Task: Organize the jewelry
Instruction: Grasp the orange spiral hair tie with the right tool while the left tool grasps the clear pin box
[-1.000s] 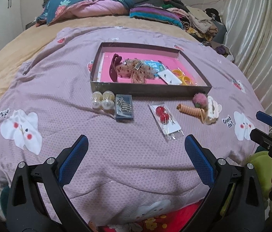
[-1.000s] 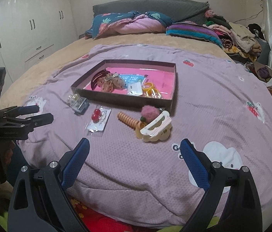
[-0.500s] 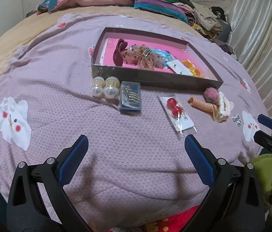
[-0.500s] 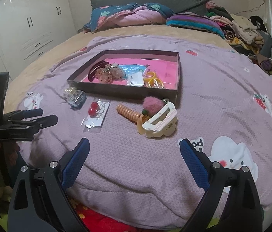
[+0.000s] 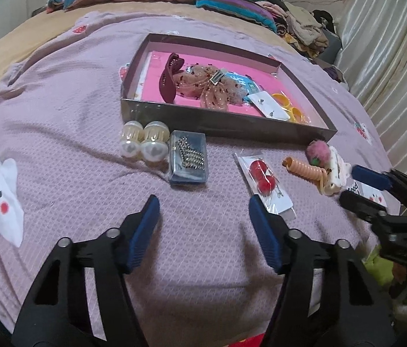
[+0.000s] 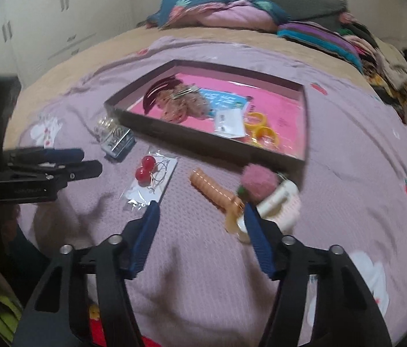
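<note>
A dark box [image 5: 220, 127] with a pink lining sits on the purple blanket and holds a maroon claw clip [image 5: 168, 78], a lace bow, an earring card and yellow rings. In front of it lie two pearl-capped pots [image 5: 142, 141], a clear case of beads [image 5: 187, 157], a packet of red cherry earrings [image 5: 262, 179], an orange spiral hair tie [image 5: 304, 169], a pink pompom and a white claw clip [image 6: 281, 202]. My left gripper [image 5: 203, 205] is open and empty just short of the bead case. My right gripper [image 6: 200, 211] is open and empty, close to the spiral tie [image 6: 215, 192].
The purple blanket [image 5: 59, 101] covers a round bed with a tan sheet beneath. Pillows and piled clothes [image 5: 290, 23] lie at the far side. Curtains [image 5: 391, 57] hang on the right. White wardrobes [image 6: 44, 29] stand to the left.
Both grippers have moved forward and lower towards the items in front of the box. Both sets of jaws stand narrower than before but remain open.
</note>
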The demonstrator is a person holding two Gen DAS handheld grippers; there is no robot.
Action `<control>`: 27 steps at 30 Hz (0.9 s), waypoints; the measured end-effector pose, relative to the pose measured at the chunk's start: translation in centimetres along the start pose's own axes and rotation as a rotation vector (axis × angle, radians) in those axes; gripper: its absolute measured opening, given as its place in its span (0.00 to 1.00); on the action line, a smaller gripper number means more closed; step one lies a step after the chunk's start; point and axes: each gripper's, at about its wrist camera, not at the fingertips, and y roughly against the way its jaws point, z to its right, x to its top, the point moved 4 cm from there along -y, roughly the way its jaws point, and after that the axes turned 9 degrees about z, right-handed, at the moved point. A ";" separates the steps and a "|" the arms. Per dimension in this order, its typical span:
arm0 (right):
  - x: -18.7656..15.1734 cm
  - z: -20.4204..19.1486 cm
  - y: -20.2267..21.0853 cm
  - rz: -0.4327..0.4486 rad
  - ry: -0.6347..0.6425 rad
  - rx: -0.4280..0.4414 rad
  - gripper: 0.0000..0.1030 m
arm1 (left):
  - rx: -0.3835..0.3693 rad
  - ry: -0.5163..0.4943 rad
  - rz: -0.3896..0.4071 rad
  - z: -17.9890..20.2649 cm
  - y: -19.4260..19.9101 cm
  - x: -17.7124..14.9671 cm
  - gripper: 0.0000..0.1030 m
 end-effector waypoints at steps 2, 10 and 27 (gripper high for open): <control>0.3 -0.4 -1.6 -0.027 0.048 -0.011 0.44 | -0.009 0.016 -0.009 -0.2 -0.4 0.2 0.48; 0.7 -1.6 -6.2 -0.092 0.222 -0.057 0.33 | -0.017 0.045 -0.026 -0.8 -1.8 1.0 0.42; 0.5 1.2 -3.0 -0.025 -0.047 0.077 0.18 | 0.033 -0.006 -0.049 0.0 -5.5 2.7 0.25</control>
